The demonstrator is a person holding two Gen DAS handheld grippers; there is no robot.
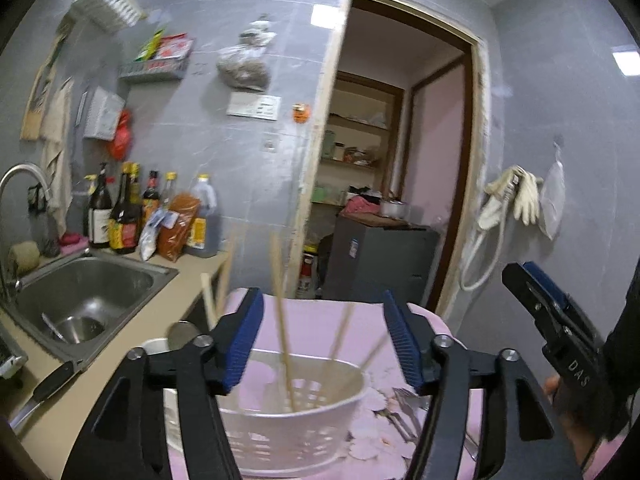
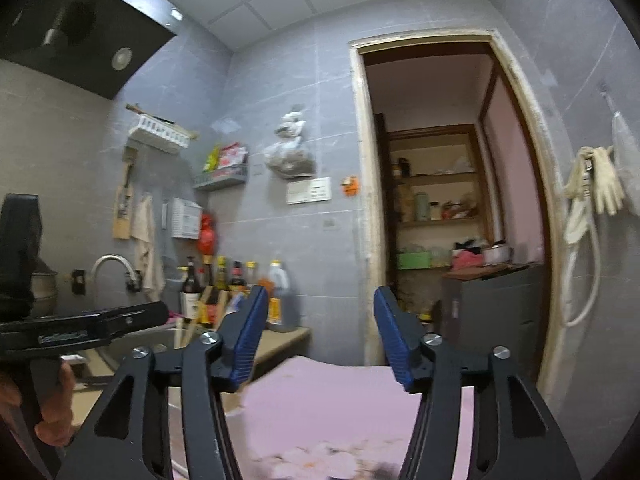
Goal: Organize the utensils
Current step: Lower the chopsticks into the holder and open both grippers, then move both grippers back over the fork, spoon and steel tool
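Observation:
A white slotted utensil basket (image 1: pixel 296 412) stands on a pink flowered cloth (image 1: pixel 320 320) in the left wrist view. Several wooden chopsticks (image 1: pixel 280 312) stand tilted in it, blurred. Metal forks (image 1: pixel 404 412) lie on the cloth just right of the basket. My left gripper (image 1: pixel 322 340) is open and empty, just above the basket. My right gripper (image 2: pixel 320 336) is open and empty, raised above the pink cloth (image 2: pixel 340 400). It also shows at the right edge of the left wrist view (image 1: pixel 556 320).
A steel sink (image 1: pixel 80 300) with a faucet (image 1: pixel 24 184) lies to the left. Sauce bottles (image 1: pixel 128 216) line the counter's back. A black-handled knife (image 1: pixel 44 388) lies on the counter edge. A white cup (image 1: pixel 156 346) stands left of the basket. An open doorway (image 1: pixel 392 184) is ahead.

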